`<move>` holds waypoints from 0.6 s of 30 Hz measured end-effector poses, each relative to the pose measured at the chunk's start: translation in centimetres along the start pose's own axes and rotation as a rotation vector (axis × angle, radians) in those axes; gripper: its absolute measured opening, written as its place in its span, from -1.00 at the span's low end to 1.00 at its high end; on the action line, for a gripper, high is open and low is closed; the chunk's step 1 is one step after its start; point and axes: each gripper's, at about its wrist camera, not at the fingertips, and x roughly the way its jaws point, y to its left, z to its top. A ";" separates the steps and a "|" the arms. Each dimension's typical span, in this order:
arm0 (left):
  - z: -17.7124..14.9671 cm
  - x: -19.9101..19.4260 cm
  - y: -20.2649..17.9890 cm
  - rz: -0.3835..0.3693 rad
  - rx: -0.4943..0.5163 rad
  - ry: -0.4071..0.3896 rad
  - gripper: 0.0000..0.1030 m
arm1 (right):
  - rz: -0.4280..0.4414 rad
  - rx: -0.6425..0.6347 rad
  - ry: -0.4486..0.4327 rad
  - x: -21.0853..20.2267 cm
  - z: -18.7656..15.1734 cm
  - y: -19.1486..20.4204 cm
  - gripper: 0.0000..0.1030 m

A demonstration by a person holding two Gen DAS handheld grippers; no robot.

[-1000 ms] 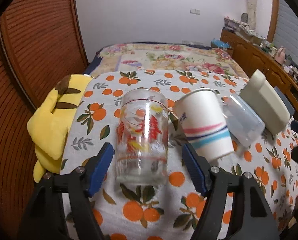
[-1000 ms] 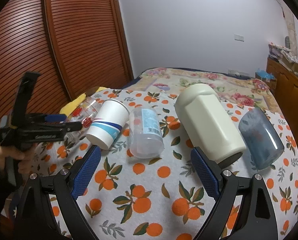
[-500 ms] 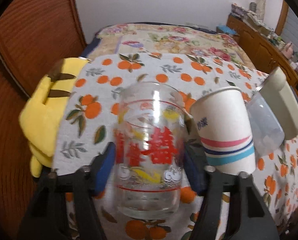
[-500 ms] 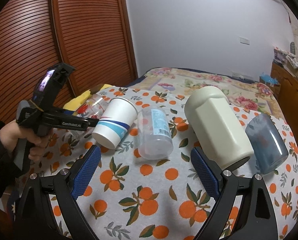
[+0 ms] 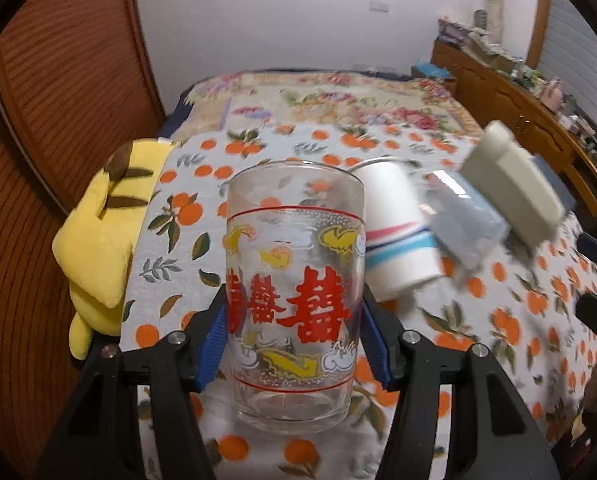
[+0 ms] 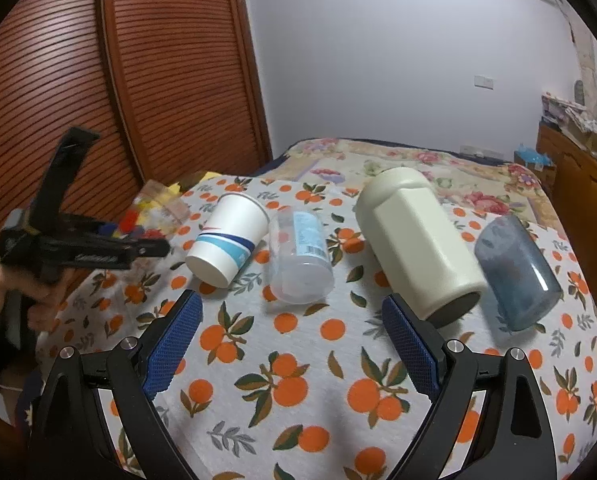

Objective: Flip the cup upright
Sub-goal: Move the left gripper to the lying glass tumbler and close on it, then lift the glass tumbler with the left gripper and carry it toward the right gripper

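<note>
Left gripper (image 5: 294,332) fingers clamp the glass (image 5: 294,296) low on both sides: clear tumbler, red characters, yellow and white print, rim up, over the surface (image 5: 498,312). A second ago it lay unheld between spread fingers. Paper cup (image 6: 228,250) lies right of it. Right gripper (image 6: 292,344) fingers wide, empty.

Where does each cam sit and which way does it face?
Left wrist: on the left gripper, looking along its fingers at the glass clamped between them; only the gripper's own fingers show.
Right wrist: on the right gripper, open above the tablecloth, facing the lying cups; the person's left hand shows.
Shared: glass, paper cup, cream container.
</note>
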 end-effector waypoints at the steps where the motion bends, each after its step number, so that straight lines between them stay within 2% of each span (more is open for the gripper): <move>1: -0.2 -0.6 -0.4 -0.013 0.004 -0.010 0.11 | -0.001 0.005 -0.005 -0.3 0.0 -0.2 0.81; 10: -1.5 -4.0 -6.9 -0.152 0.056 -0.053 0.11 | -0.044 0.033 -0.030 -3.8 -1.0 -2.5 0.81; 18: -3.8 -4.0 -12.9 -0.253 0.065 -0.034 0.11 | -0.109 0.084 -0.003 -6.1 -3.9 -5.9 0.81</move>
